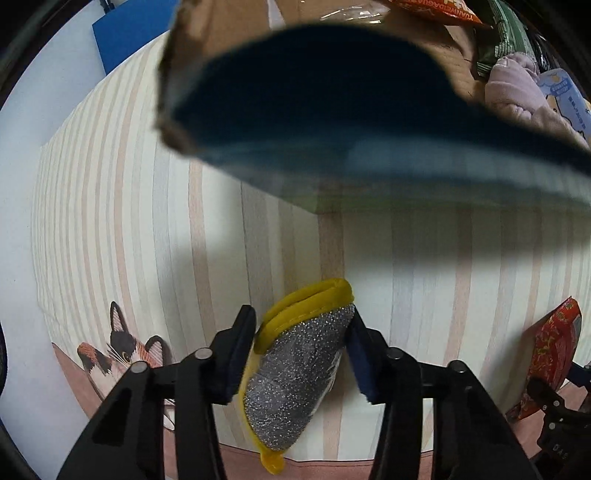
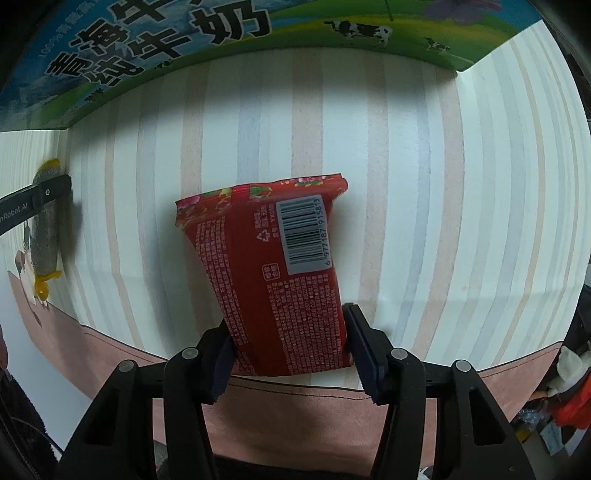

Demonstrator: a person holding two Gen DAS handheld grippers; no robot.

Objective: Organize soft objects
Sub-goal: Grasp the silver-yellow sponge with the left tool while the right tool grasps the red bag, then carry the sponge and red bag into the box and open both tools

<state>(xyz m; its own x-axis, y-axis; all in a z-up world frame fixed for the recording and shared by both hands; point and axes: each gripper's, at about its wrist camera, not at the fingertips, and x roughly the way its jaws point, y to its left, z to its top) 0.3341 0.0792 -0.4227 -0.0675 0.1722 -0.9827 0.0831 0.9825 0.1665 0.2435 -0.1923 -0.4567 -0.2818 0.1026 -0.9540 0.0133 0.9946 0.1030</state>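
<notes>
My left gripper [image 1: 301,334] is shut on a silver glitter scrubbing pad with a yellow border [image 1: 295,373] and holds it above the striped tablecloth, just below the open flap of a cardboard box [image 1: 332,110]. My right gripper [image 2: 290,345] is shut on a red tissue pack with a barcode [image 2: 273,280], held over the cloth in front of the box's printed side [image 2: 155,48]. The pad and left gripper also show at the far left of the right wrist view [image 2: 46,229]. The red pack shows at the right edge of the left wrist view [image 1: 550,354].
The box holds a pale pink soft item [image 1: 517,92], a green packet [image 1: 502,40] and an orange packet [image 1: 436,9]. The striped tablecloth [image 2: 443,184] has a cat print [image 1: 122,350] and a pink border at its near edge. A blue board [image 1: 125,40] stands at the back left.
</notes>
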